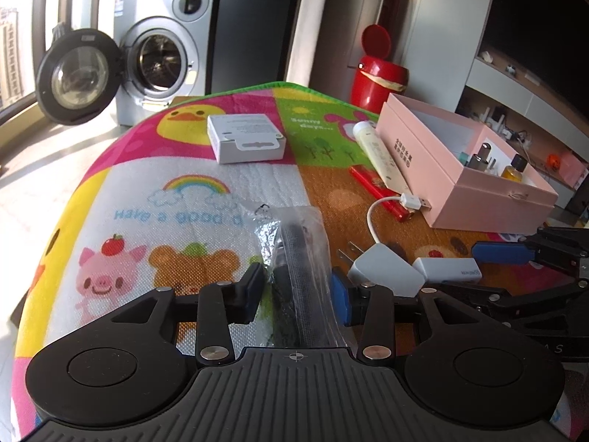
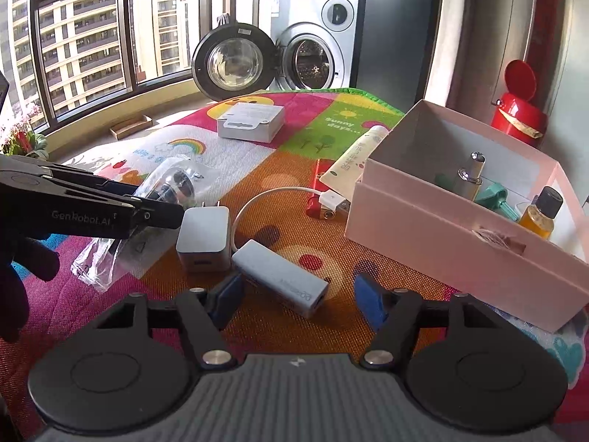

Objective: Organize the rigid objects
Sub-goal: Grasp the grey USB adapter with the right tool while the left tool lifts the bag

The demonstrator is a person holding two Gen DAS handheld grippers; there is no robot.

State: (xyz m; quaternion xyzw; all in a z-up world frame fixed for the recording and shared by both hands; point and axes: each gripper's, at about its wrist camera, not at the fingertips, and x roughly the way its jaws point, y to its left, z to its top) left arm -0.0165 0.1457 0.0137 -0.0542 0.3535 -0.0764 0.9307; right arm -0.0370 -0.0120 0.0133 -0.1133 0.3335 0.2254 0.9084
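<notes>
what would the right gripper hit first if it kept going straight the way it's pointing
Most likely the grey adapter, lying on the mat just ahead of the right gripper, between its open fingers. Past it sit the white cable and the red lighter, though depth is hard to judge.

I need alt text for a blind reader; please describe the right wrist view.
The right tool stands open around a grey adapter on a colourful play mat. At left, the left tool touches a clear plastic bag; a pink box sits right.
</notes>
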